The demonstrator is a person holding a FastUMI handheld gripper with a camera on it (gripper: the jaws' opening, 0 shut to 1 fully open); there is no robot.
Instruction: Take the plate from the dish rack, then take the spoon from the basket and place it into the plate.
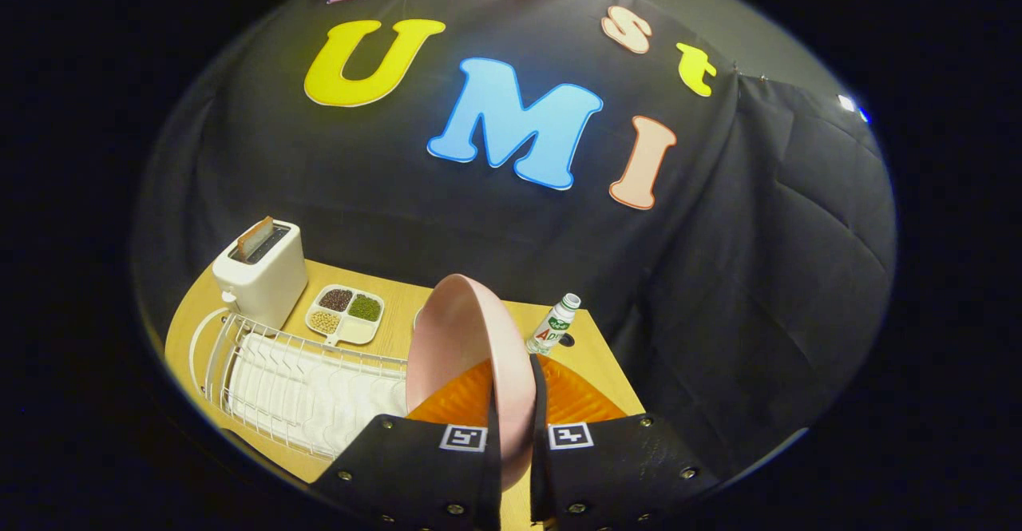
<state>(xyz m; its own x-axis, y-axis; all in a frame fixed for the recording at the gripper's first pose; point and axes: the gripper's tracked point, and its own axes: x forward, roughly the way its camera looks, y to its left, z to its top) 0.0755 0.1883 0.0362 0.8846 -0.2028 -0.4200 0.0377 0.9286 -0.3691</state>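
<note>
One pink plate [467, 355] is sitting clamped between the gripper [515, 427] fingers. One dish rack [295, 387], one toaster [262, 271] and one divided tray [345, 314] are standing at ten o'clock. One bottle [553, 327] is standing at one o'clock.

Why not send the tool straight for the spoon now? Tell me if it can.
Probably not yet. The tool is shut on the pink plate, held on edge between its fingers above the orange basket beside the dish rack. Set the plate down first.

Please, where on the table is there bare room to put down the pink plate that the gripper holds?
The gripper is shut on the pink plate, held on edge above the orange mat. That mat, just ahead of the fingers, looks free. Bare wood also shows right of the bottle, near the table edge. It is crowded around the dish rack, toaster and divided dish.
</note>
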